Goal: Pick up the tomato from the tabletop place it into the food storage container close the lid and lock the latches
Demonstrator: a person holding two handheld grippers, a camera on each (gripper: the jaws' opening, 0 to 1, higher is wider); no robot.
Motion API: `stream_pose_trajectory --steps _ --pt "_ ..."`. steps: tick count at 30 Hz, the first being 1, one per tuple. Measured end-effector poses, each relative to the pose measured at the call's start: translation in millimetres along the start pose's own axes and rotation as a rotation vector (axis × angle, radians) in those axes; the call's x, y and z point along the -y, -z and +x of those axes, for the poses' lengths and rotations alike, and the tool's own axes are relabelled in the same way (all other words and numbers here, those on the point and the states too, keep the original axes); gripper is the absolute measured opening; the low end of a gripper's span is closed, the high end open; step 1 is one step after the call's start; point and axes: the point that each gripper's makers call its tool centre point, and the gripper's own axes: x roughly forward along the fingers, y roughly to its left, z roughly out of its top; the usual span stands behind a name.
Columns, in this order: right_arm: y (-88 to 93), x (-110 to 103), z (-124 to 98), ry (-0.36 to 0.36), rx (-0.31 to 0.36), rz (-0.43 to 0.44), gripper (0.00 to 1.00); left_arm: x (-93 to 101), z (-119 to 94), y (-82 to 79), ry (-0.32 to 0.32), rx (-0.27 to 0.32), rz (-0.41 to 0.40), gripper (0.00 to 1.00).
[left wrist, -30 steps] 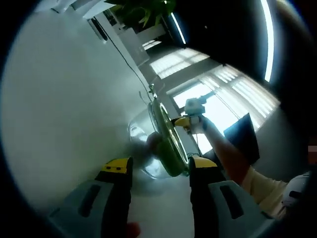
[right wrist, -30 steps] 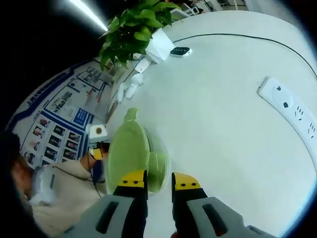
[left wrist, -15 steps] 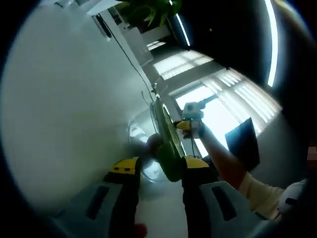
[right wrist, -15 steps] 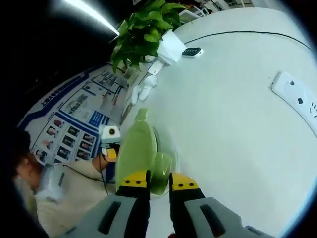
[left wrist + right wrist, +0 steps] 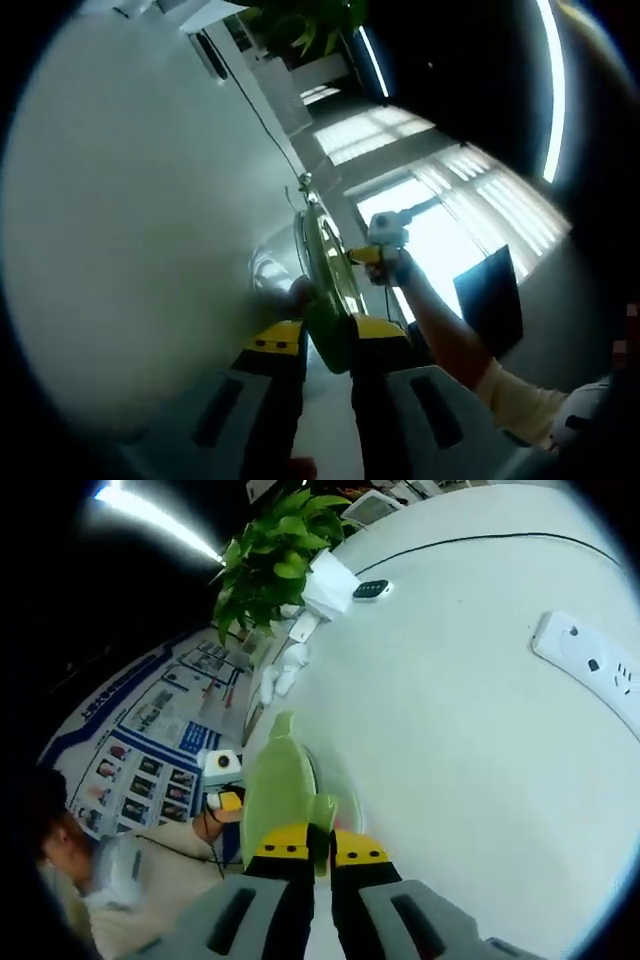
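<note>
Now both tongs pinch the container's lid latches

Largest is the white tabletop (image 5: 480, 740), carrying the clear food storage container (image 5: 275, 275) with its green lid (image 5: 278, 795) on top. Beyond the container stands a potted plant (image 5: 270, 565), with a small remote (image 5: 371, 588) beside it and a black cable (image 5: 470, 542) running past; a white power strip (image 5: 590, 670) lies well apart from the container. Posters (image 5: 150, 740) on the wall past the container carry writing too small to read.

The right tongs (image 5: 312, 846) are nearly closed, jaws pinching the near green latch (image 5: 322, 815) of the lid. The left tongs (image 5: 325, 335) are likewise almost closed on the lid's edge at the opposite side. A dark reddish shape inside the container, probably the tomato (image 5: 300, 295), sits just beyond the left tongs.
</note>
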Motion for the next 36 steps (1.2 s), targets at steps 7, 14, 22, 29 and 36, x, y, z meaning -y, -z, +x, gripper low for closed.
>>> stream_pose_trajectory --steps 7,14,22,29,36 --pt "-0.4 -4 -2 0.009 -0.024 0.112 0.0 0.7 -3 -2.5 -0.031 -0.005 -0.063 0.01" --pt "-0.2 -7 -2 0.006 -0.018 0.127 0.0 2.8 -3 0.6 -0.05 -0.004 -0.075 0.0" --pt "-0.2 -10 -6 0.016 -0.022 0.159 0.0 3.6 -4 -4.7 -0.049 -0.005 -0.081 0.0" --pt "-4.1 -7 -14 0.05 -0.042 0.19 0.0 7.1 -1 -5.0 -0.047 -0.013 -0.096 0.0" --pt "-10.7 5 -16 0.059 -0.063 0.194 0.0 3.0 -4 -3.1 -0.059 -0.022 -0.109 0.0"
